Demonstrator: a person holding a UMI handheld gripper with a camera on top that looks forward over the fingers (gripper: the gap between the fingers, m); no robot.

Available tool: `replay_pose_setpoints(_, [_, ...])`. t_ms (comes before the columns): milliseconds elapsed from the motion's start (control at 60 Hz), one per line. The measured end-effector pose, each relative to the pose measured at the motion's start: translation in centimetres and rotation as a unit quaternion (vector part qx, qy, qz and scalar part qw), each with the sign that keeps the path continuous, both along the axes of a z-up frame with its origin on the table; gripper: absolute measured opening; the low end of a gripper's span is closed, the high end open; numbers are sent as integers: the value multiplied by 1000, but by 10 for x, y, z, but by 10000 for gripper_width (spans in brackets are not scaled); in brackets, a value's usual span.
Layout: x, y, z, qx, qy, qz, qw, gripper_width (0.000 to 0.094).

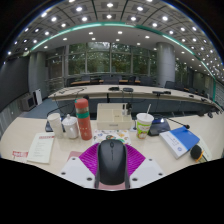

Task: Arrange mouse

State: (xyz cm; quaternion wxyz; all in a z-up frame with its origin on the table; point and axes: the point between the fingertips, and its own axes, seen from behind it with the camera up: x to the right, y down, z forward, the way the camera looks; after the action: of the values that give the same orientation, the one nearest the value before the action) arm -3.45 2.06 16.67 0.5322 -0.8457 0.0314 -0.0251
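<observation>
A black computer mouse (112, 162) sits between my two fingers, its front end pointing away from me. My gripper (112, 150) is shut on it, with the magenta pads (90, 157) pressing on its left and right sides. The mouse is held above the near part of a light wooden desk (120, 137). Its underside and rear are hidden.
Beyond the fingers stand an orange-red bottle (84, 118), two white cups (55, 123), a paper cup with a green band (144, 123) and a dark object (160, 127). Papers (41, 148) lie left, a blue book (180, 141) right. Office desks stretch behind.
</observation>
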Motion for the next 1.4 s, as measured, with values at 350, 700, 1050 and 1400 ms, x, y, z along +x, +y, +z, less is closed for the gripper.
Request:
replay_pose_setpoints(350, [-76, 50, -153, -98, 4, 17, 995, 393])
replay_pose_setpoints(700, [-71, -4, -99, -95, -16, 15, 995, 862])
replay_pose_setpoints(1050, [-98, -170, 37, -57, -17, 2, 998, 859])
replay_pose_setpoints(1400, [-123, -312, 76, -41, -14, 4, 999, 857])
